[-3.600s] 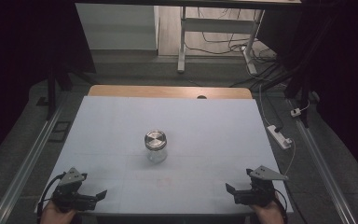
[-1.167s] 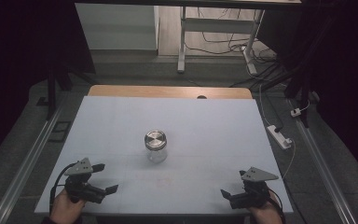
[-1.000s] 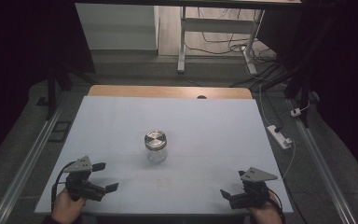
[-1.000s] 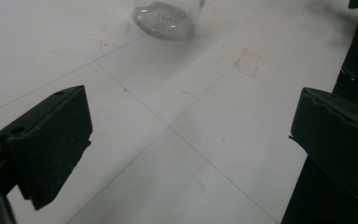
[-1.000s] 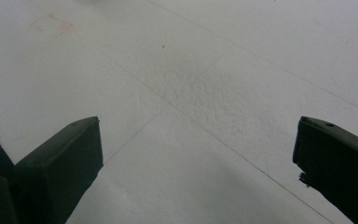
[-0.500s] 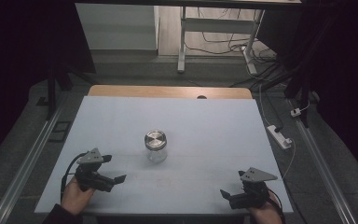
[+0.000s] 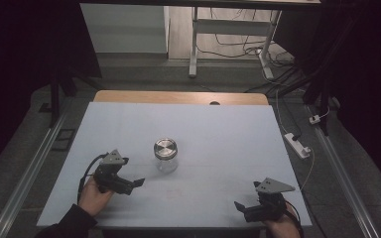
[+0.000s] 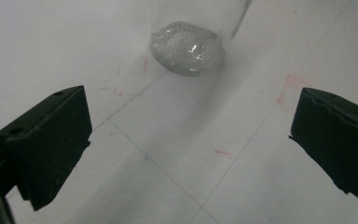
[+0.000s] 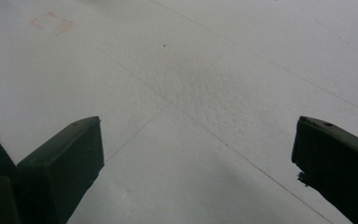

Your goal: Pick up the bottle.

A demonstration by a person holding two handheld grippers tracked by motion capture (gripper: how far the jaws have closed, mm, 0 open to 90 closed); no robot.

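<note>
Since the earlier frame the left gripper (image 7: 135, 183) had moved closer to the jar (image 7: 165, 154), jaws spread wide and empty, just short of it. The jar stood upright mid-table (image 7: 218, 134). The right gripper (image 7: 242, 207), jaws also spread, hovered near the front edge.

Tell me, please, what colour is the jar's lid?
Silver metal: the lid of the clear glass jar shows best in the high view.

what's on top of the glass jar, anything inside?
A round metal lid sits on the glass jar. Through the clear wall and dimpled base the jar looks empty, though the part right under the lid is covered.
</note>
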